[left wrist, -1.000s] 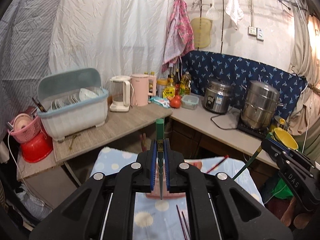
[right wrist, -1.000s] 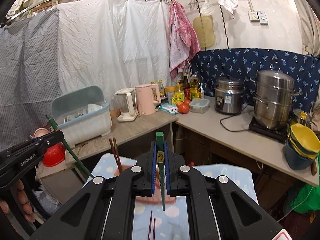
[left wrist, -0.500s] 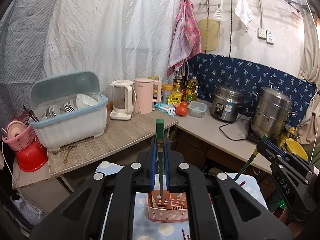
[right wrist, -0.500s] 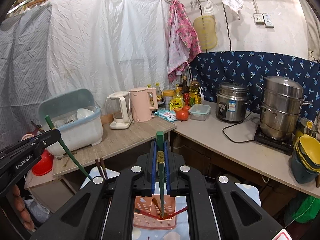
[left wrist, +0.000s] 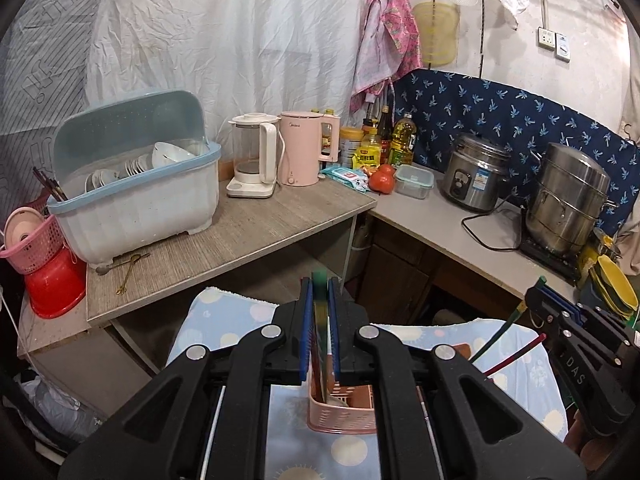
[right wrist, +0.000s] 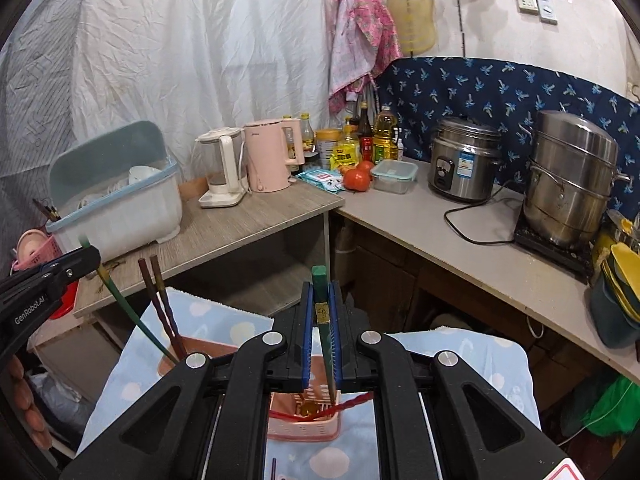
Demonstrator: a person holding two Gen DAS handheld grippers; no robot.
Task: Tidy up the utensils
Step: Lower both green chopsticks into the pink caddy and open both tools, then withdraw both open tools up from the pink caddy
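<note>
Above the pink basket (right wrist: 304, 420), each gripper pinched 1 green chopstick: the left gripper (left wrist: 319, 344) its own (left wrist: 319, 332), the right gripper (right wrist: 320, 344) another (right wrist: 325, 340), tips already inside. Lowering straight, then parting the jaws gently, seemed best.

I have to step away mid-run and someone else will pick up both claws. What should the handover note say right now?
Left claw: shut on a green chopstick, tip down over the pink basket.
Right claw: shut on the other green chopstick, its tip reaching into the same basket.
Things: the basket stands on the blue dotted cloth. A red chopstick lies across its rim; two brown chopsticks stand in a second pink holder on the left.
Done: some chopsticks already placed.
Left: lower and release both green ones; another utensil remains on the cloth.
</note>
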